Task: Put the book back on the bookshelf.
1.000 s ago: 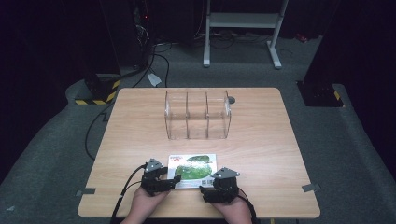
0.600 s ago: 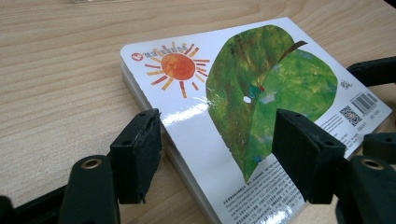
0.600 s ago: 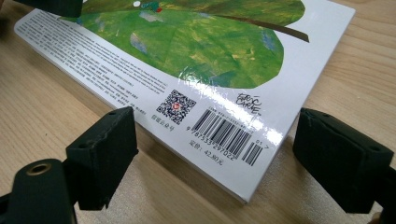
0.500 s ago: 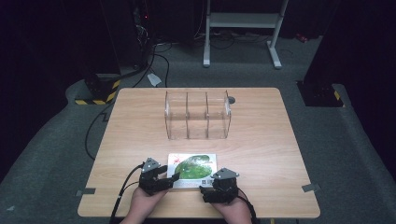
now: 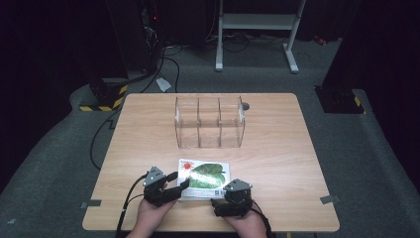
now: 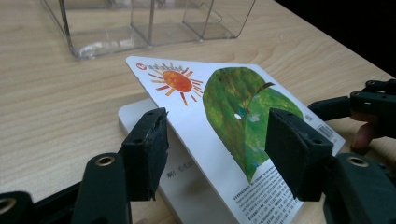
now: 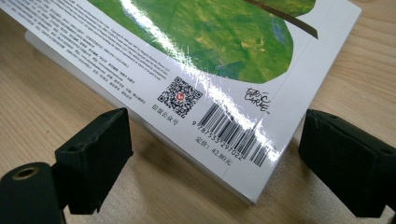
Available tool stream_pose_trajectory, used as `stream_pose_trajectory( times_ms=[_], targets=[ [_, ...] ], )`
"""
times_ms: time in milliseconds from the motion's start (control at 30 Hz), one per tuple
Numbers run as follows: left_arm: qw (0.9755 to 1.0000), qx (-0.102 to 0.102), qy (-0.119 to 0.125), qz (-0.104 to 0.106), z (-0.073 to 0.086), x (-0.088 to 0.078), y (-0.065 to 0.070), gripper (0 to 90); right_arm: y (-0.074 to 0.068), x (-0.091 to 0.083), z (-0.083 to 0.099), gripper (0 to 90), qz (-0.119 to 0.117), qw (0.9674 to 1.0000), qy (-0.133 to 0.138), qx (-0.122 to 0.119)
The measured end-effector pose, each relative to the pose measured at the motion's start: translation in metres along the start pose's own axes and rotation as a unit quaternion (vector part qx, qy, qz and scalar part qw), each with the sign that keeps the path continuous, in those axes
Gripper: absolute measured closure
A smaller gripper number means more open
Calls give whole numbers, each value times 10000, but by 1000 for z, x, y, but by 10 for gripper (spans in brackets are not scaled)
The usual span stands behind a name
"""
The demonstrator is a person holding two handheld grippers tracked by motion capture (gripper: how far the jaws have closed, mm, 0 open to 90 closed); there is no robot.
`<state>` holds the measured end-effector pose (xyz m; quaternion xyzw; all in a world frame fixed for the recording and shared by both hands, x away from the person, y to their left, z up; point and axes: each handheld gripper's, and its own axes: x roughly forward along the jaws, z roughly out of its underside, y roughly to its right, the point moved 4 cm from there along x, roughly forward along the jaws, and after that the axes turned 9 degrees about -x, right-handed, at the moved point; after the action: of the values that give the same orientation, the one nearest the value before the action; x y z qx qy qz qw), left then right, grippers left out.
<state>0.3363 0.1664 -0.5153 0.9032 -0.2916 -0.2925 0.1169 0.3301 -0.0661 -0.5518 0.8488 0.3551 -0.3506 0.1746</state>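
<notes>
White book (image 5: 205, 174) with green leaf and red sun on its cover, barcode at one corner, lying on the table's near edge, cover lifted at one side, just before a clear organizer.

The book (image 7: 219, 60) runs off the top of the right gripper view, so most of its green leaf is cut off. The small print along its edge is too tiny to read. In the left gripper view the book's bottom corner slips off the bottom edge, and the left gripper (image 6: 215, 140) hides part of the lifted cover. The clear box (image 6: 144, 23) is cut off at the top there. In the high view the person's hands (image 5: 153, 218) are cut off at the bottom edge, and the book's picture is too small to make out well.
</notes>
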Motion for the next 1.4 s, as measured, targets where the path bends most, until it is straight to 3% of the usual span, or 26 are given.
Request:
stream_pose_trajectory(
  times_ms=[233,300,400,800,1000,1067,1200,1400],
  targets=[
    [10000,32,33,58,-3,-2,2,400,2,-1,1,146,46,9999,81,92],
    [10000,54,6,39,-2,-2,1,400,2,-3,1,154,-20,9995,116,283],
    [10000,17,-22,55,-2,-1,0,399,1,-3,1,158,-7,9994,109,337],
    [9993,-268,-257,110,2,5,-8,357,3,-3,1,184,-11,9996,188,186],
    [9989,-283,-349,168,4,10,-8,360,4,-3,1,201,5,9997,190,178],
    [9978,-438,-434,248,3,14,-9,353,4,-3,1,201,8,9997,189,176],
    [9965,-525,-548,356,2,18,-8,363,3,-3,1,202,34,9997,169,193],
    [9955,-492,-669,457,1,23,-8,392,1,-2,1,207,88,9998,137,107]
  ],
)
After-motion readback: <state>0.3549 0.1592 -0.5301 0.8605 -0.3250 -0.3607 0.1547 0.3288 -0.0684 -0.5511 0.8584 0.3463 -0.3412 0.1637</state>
